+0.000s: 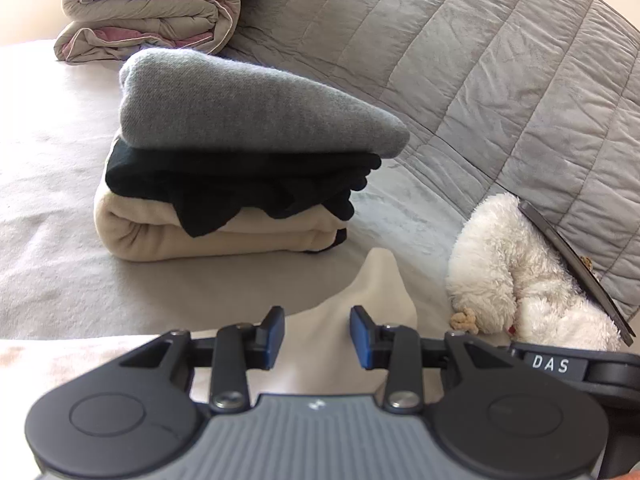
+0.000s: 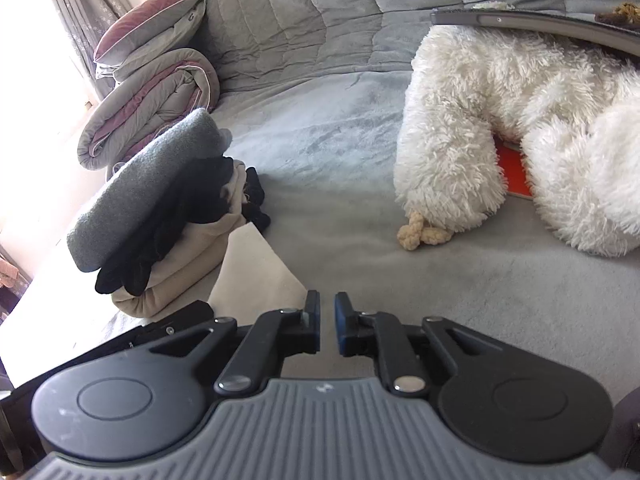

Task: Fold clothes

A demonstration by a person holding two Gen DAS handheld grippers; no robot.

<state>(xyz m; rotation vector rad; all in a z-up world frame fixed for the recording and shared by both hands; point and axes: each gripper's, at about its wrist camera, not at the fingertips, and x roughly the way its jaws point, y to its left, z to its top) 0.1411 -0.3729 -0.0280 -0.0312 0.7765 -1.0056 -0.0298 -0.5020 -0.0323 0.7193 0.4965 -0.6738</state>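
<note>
A stack of folded clothes sits on the bed: a grey garment [image 1: 248, 112] on top, a black one [image 1: 240, 184] under it, a cream one [image 1: 200, 236] at the bottom. A loose cream cloth [image 1: 372, 288] lies in front of the stack, with one corner standing up. My left gripper [image 1: 319, 336] is open, its blue pads either side of this cloth without pressing it. In the right wrist view the cream cloth [image 2: 252, 272] lies just left of my right gripper [image 2: 328, 320]. Its pads stand a narrow gap apart, and only the bed sheet shows between them.
A white plush toy [image 2: 520, 140] lies to the right on an orange item [image 2: 516, 172], with a knotted rope piece [image 2: 420, 232] by it. A dark flat board [image 1: 580, 272] leans on it. A rolled duvet [image 1: 148, 12] and a quilted grey cover [image 1: 480, 60] lie behind the stack.
</note>
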